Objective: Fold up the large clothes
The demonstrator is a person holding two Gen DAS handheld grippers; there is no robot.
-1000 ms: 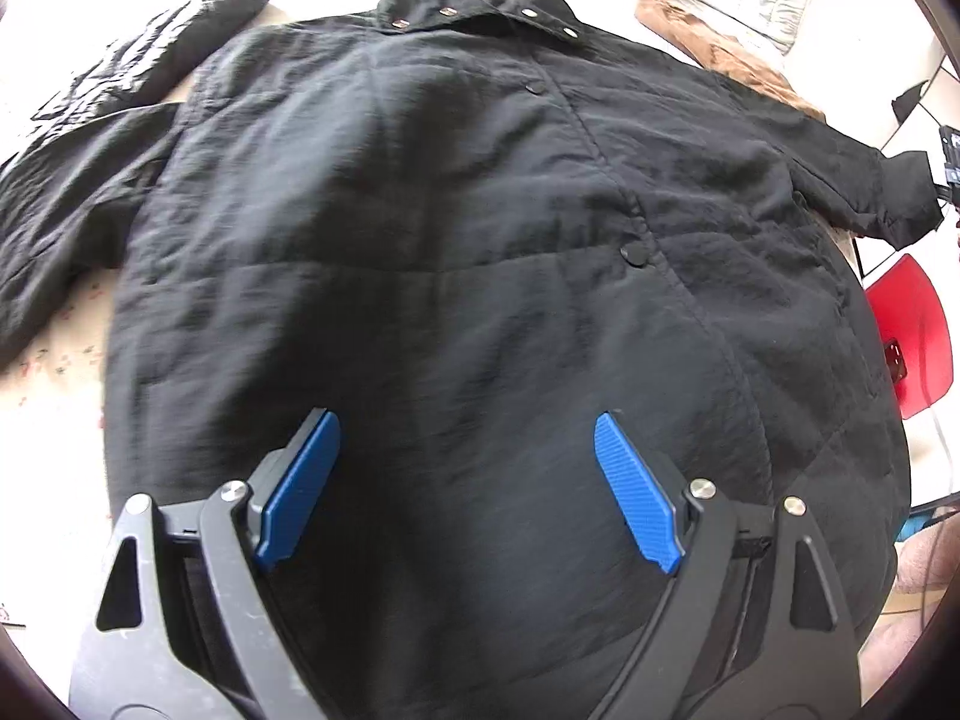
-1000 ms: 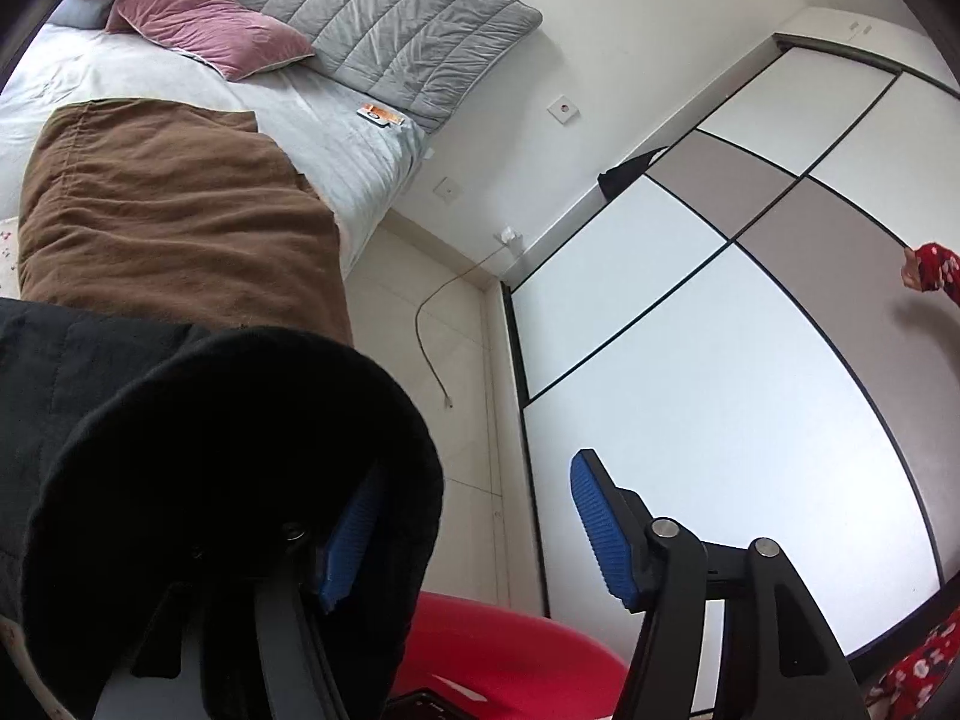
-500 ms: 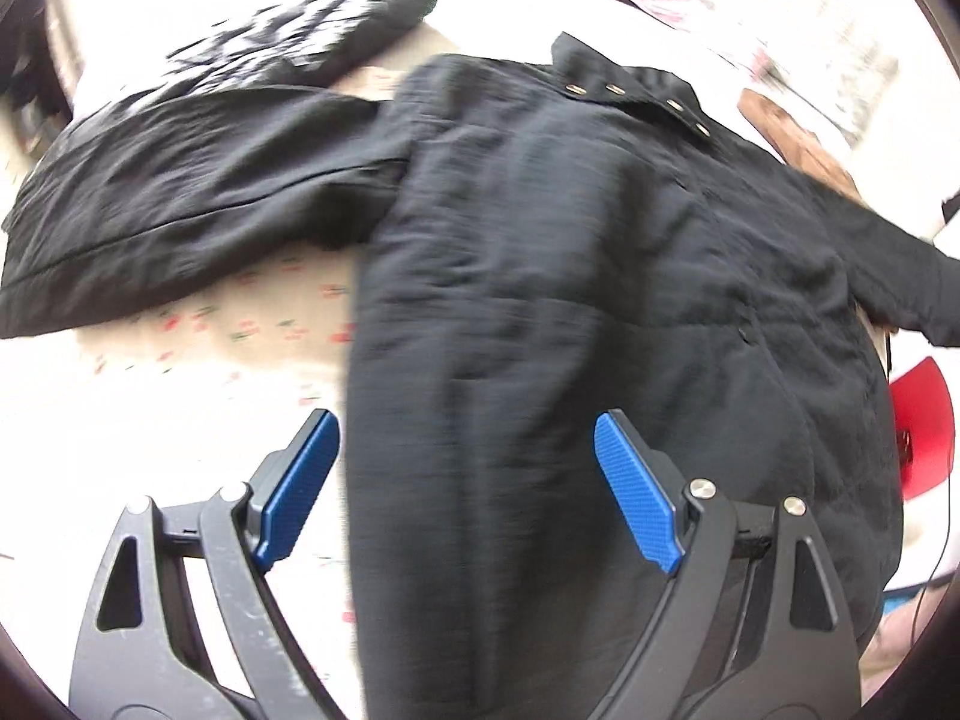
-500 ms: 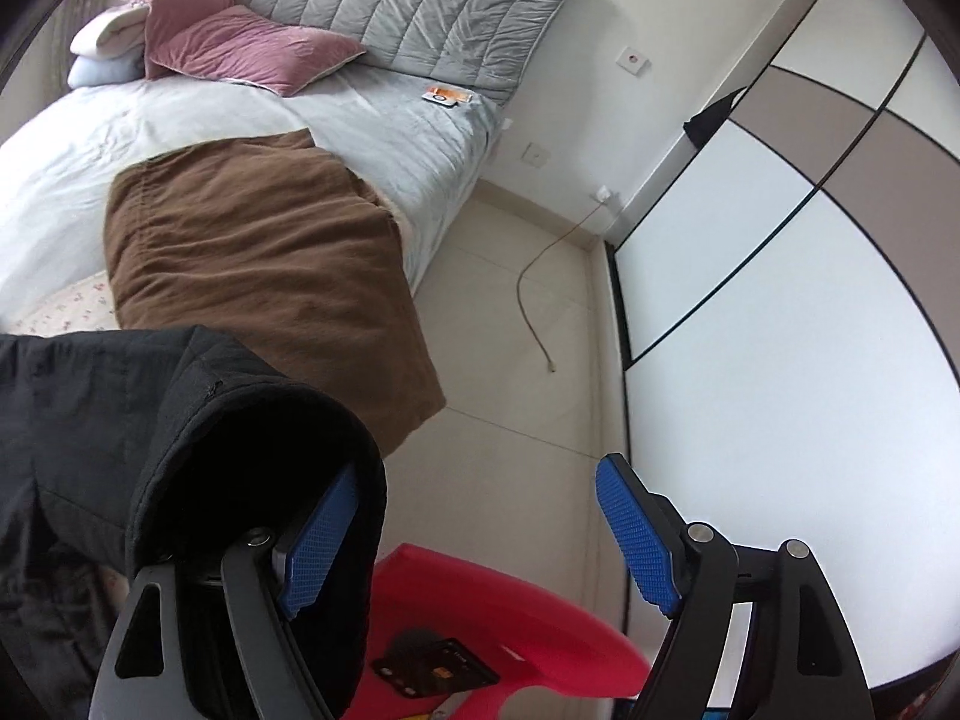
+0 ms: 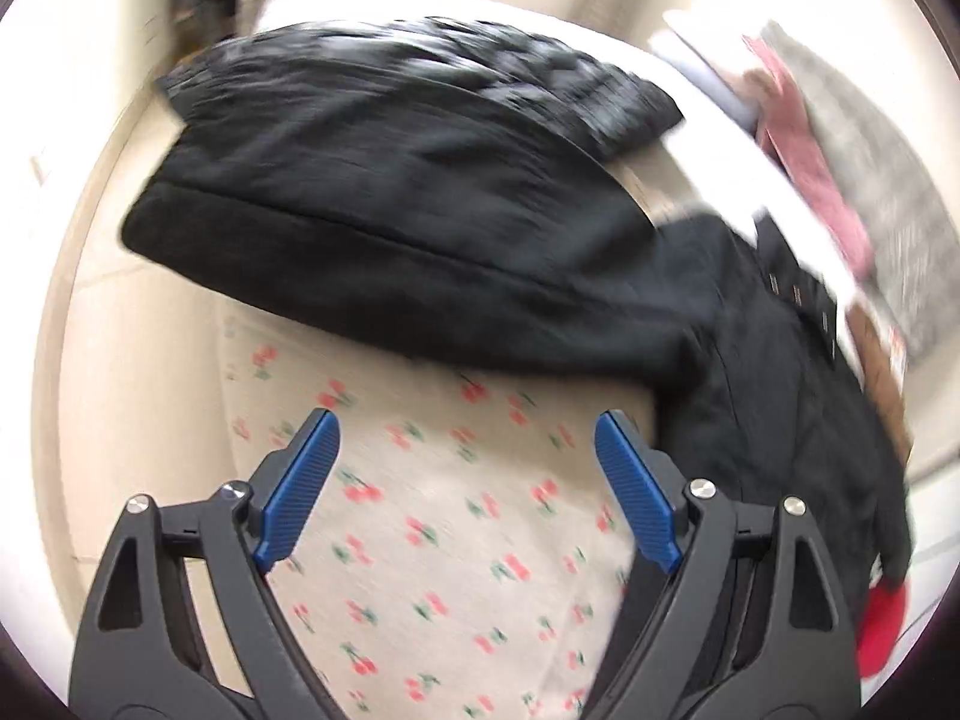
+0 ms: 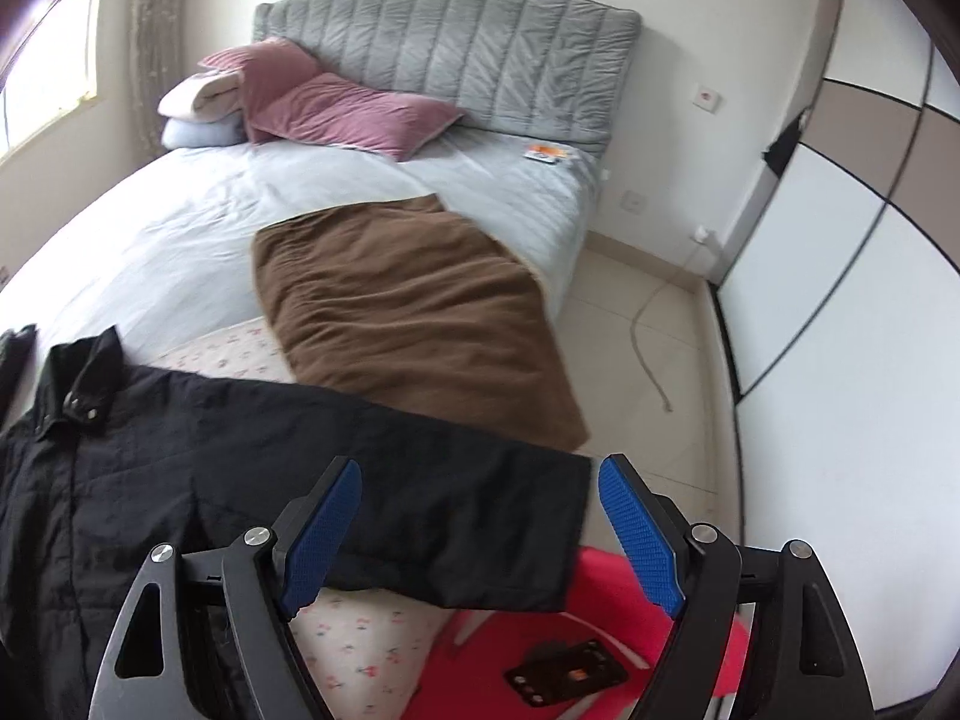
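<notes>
The large black quilted jacket (image 6: 180,480) lay spread on the cherry-print cream sheet (image 5: 456,540), one sleeve (image 6: 468,528) overhanging a red plastic chair (image 6: 600,648). Above that sleeve the right gripper (image 6: 480,531) gaped empty; over the sheet, the left gripper (image 5: 468,489) likewise.

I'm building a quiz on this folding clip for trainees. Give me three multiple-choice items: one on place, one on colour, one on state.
1. Where does the black jacket's sleeve end lie?
A. on the pink pillow
B. past the bed edge, above the red chair
C. under the brown blanket

2. What colour are the gripper pads?
A. blue
B. green
C. yellow

3. How is the left gripper?
A. shut on the jacket
B. shut on the sheet
C. open, holding nothing

Answers:
1 B, the cuff overhangs the red seat.
2 A, both pads show blue.
3 C, the floral sheet shows between its spread fingers.
</notes>
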